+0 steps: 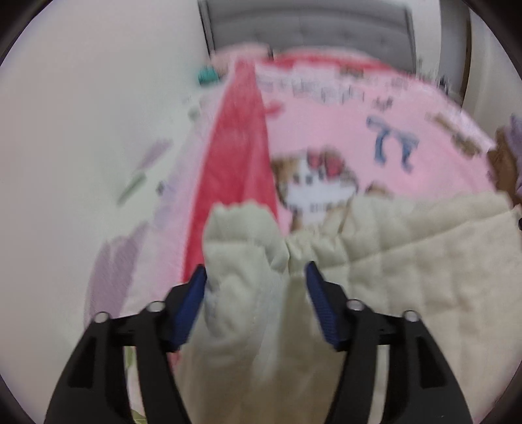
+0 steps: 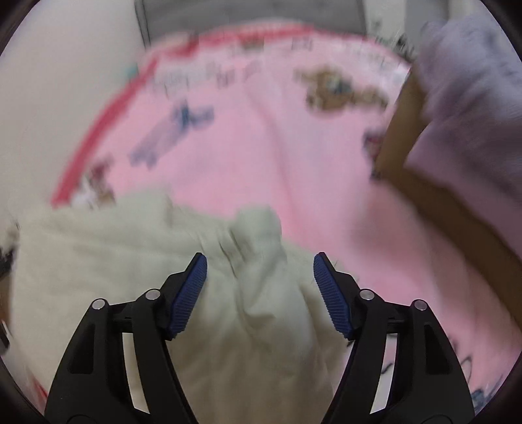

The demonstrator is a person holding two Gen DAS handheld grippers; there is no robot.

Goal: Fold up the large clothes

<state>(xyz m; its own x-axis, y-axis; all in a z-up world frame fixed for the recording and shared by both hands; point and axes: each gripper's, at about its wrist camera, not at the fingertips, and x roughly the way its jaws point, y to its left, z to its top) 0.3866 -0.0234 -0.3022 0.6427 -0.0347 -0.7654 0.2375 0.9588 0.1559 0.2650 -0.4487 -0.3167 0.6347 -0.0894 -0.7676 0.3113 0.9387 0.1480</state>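
1. Black gripper arms with ribbed blue pads fill the bottom of both wrist views. Both pictures are blurred.
2. Left gripper (image 1: 256,277): jaws spread wide. A bunched fold of the cream quilted garment (image 1: 407,261) lies between the pads; the left pad (image 1: 187,313) sits just beside the cloth, and contact cannot be told through the blur. The right pad stands apart from the fold.
3. Right gripper (image 2: 260,270): jaws spread wide. A raised, crumpled peak of the garment (image 2: 114,261) lies between the pads — neither pad visibly presses on it.
4. Garment appearance: pale cream, padded, stitched in a diamond quilt pattern that shows clearly in the left wrist view. It is bulky and rumpled at both near corners, flatter in between.
5. Garment location: it lies on a pink printed bedspread (image 1: 326,130) with a red border (image 1: 231,156), at the near edge of the bed.
6. Surroundings: a brown cardboard box (image 2: 401,130) stands at the right of the bedspread — lilac cloth (image 2: 463,98) lies over it. A grey headboard (image 1: 310,26) stands at the far end.
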